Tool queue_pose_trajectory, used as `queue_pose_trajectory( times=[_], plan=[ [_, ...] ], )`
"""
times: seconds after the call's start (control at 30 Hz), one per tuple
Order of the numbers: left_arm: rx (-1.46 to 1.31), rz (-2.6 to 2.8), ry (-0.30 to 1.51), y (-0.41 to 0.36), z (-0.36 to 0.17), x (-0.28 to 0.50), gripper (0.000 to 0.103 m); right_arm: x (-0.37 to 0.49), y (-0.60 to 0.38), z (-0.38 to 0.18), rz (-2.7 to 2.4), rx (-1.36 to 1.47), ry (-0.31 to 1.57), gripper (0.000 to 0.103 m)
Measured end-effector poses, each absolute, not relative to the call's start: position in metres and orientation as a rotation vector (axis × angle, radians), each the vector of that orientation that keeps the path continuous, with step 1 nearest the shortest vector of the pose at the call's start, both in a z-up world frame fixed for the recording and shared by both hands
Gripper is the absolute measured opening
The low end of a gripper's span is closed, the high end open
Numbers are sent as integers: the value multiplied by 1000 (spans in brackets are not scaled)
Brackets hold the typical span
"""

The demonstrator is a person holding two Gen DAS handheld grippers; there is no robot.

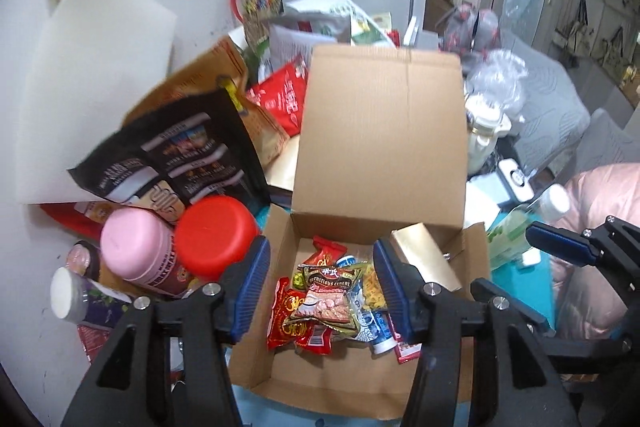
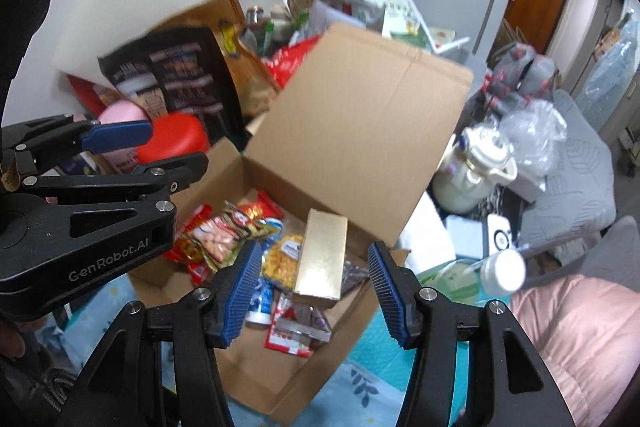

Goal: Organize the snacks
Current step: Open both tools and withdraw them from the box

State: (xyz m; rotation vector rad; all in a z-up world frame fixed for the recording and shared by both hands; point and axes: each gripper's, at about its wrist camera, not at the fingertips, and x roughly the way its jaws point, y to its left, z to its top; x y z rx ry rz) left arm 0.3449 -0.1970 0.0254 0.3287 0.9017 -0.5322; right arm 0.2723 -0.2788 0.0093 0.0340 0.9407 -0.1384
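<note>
An open cardboard box (image 1: 260, 359) (image 2: 288, 383) holds several snack packets (image 1: 328, 303) (image 2: 220, 239), its lid (image 1: 384, 135) standing upright behind. A gold carton (image 2: 322, 259) leans inside at the right wall; it also shows in the left wrist view (image 1: 428, 259). My left gripper (image 1: 322, 287) is open and empty, just above the snack pile. My right gripper (image 2: 308, 295) is open and empty, above the box's near right side, the gold carton between its fingers and beyond them. The left gripper (image 2: 116, 139) shows at the left of the right wrist view.
Left of the box stand a red-lidded jar (image 1: 216, 235), a pink jar (image 1: 140, 251) and a black bag (image 1: 176, 155). A cream jug (image 2: 476, 167), a white-capped bottle (image 2: 500, 273) and a pink quilt (image 2: 580, 339) lie to the right. Clutter stands behind.
</note>
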Motion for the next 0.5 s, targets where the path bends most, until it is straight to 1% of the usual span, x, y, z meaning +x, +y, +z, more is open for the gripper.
queue_pose_trajectory(
  times=[0.3, 0.33, 0.37, 0.43, 0.5],
  plan=[
    [270, -504, 798, -158, 81, 305, 53, 234, -255, 56, -105, 21, 821, 56],
    [263, -498, 791, -153, 86, 299, 53, 228, -252, 60, -99, 20, 808, 57],
    [259, -493, 786, -149, 89, 295, 53, 222, -249, 65, -94, 19, 795, 61],
    [247, -480, 775, -138, 97, 284, 54, 210, -243, 72, -90, 17, 768, 65],
    [240, -468, 765, -129, 103, 275, 59, 200, -237, 78, -85, 17, 750, 69]
  ],
)
